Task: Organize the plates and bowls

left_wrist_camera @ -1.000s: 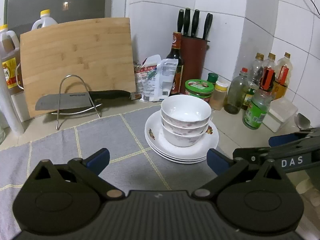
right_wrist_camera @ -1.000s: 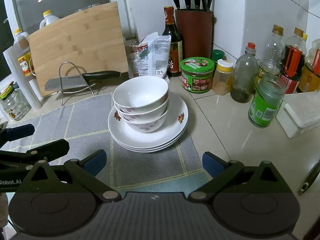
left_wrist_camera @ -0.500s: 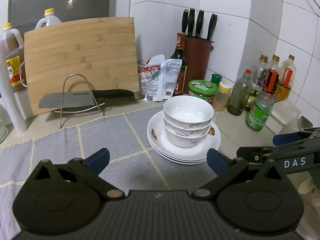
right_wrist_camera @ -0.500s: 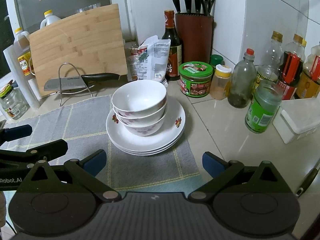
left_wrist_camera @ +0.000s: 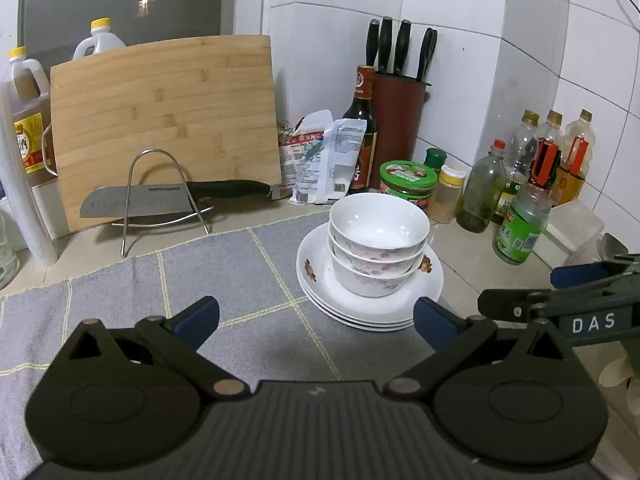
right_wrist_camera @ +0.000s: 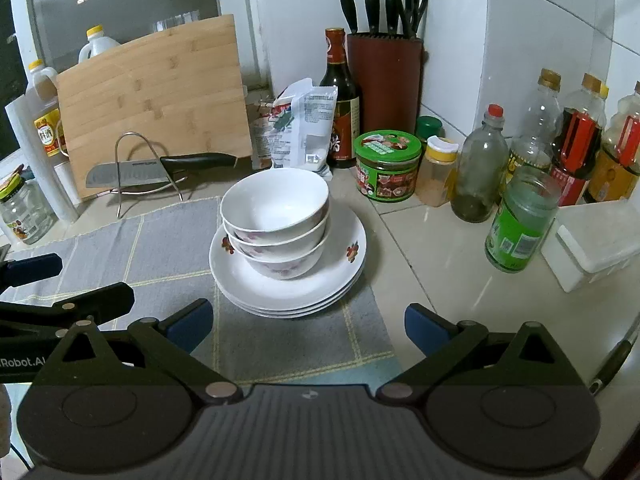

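White glossy wall tiles (right_wrist_camera: 520, 40) meet in a corner behind a pale tiled countertop (right_wrist_camera: 440, 248). A dark window (left_wrist_camera: 120, 0) at upper left shows a small reflected light, and the tiles carry soft glare from indoor lighting. A bamboo cutting board (left_wrist_camera: 168, 120) leans against the wall, with a cleaver (left_wrist_camera: 160, 200) resting on a wire stand (left_wrist_camera: 152, 196) in front. A brown knife block (right_wrist_camera: 386, 80) stands in the corner, bottles (right_wrist_camera: 532, 132) lined along the right wall. A grey checked cloth (left_wrist_camera: 180, 280) covers the counter's left part
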`<state>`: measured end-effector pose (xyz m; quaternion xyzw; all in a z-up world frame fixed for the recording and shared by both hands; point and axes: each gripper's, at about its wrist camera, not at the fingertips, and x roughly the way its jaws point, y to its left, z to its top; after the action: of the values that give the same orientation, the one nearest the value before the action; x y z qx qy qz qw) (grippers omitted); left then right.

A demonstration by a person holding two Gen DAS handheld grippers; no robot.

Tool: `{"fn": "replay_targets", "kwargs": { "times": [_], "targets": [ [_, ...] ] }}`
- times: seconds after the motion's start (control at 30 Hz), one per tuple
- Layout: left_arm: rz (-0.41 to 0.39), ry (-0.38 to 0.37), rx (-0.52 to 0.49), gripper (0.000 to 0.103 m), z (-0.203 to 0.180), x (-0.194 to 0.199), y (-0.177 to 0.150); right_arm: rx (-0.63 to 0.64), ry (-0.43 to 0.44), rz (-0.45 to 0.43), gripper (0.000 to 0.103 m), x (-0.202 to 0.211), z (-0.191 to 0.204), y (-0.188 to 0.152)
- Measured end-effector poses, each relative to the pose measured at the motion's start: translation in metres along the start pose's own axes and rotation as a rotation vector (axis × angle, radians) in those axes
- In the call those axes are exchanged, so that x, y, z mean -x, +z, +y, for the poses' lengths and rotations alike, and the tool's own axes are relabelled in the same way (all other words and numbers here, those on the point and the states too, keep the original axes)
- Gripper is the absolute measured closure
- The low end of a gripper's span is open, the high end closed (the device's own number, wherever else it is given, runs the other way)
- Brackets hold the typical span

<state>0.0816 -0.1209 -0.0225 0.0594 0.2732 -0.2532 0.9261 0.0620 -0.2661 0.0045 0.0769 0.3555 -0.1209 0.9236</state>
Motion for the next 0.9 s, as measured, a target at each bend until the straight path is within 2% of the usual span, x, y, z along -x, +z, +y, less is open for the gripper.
{"fn": "replay_targets", "kwargs": {
  "times": [0.9],
  "targets": [
    [0.006, 0.005, 0.002, 0.001, -0.0034, -0.0033, 0.005, -0.001, -0.016, -0.007, 0.0, 0.0015, -0.0018, 0.0032]
  ]
}}
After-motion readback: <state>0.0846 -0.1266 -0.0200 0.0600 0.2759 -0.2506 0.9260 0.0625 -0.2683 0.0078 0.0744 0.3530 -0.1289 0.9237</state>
